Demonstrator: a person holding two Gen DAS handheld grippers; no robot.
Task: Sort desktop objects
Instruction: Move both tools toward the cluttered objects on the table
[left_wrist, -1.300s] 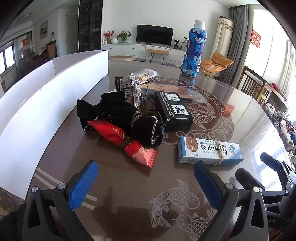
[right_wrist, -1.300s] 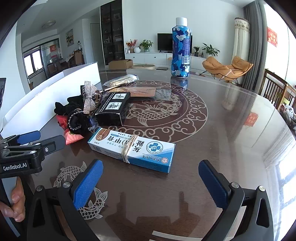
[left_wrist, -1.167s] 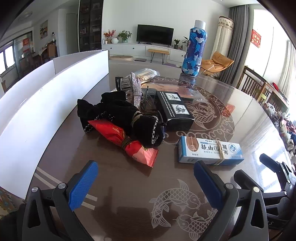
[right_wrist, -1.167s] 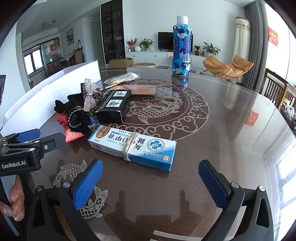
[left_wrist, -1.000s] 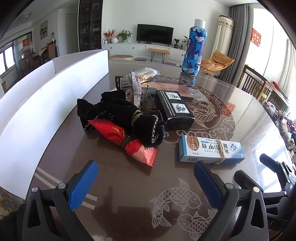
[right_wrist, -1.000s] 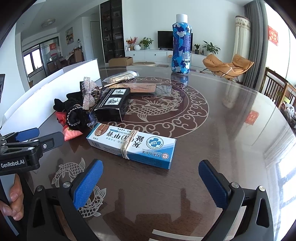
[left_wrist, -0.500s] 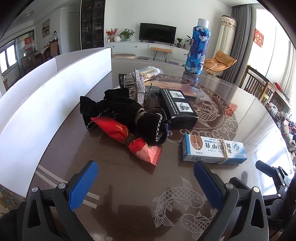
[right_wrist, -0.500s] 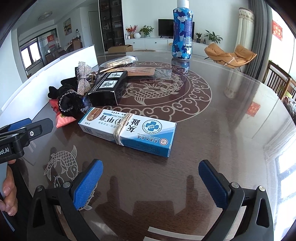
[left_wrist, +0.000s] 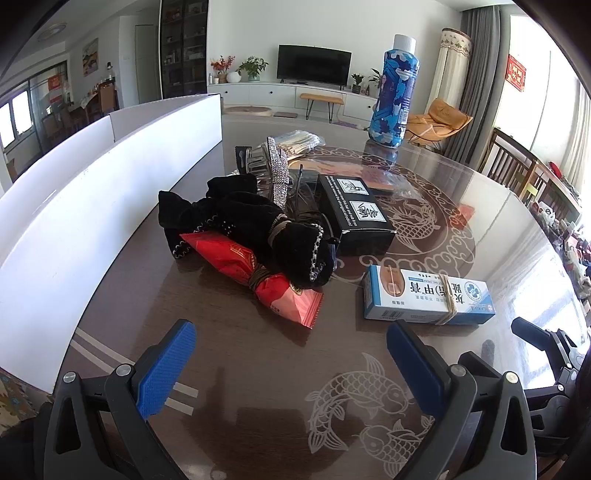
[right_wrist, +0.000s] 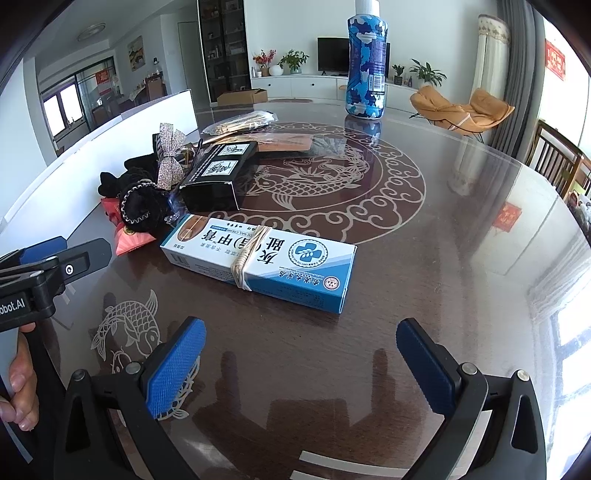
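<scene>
Sorting looks barely begun, if at all: I see nothing set apart yet. Both tools empty. My right gripper is spread wide, hovering over the table just short of the blue box, which lies flat with a band around its middle, nearest my edge. My left gripper is also spread wide, facing the red packet.

Remaining pile, toward the table's left edge beside the white divider: black fabric lying over the red packet, black box touching the fabric, glittery bow behind, flat packets further back. Bottle stands alone at the far edge.

Judgement: everything is left to do; the blue box looks like the first pick.
</scene>
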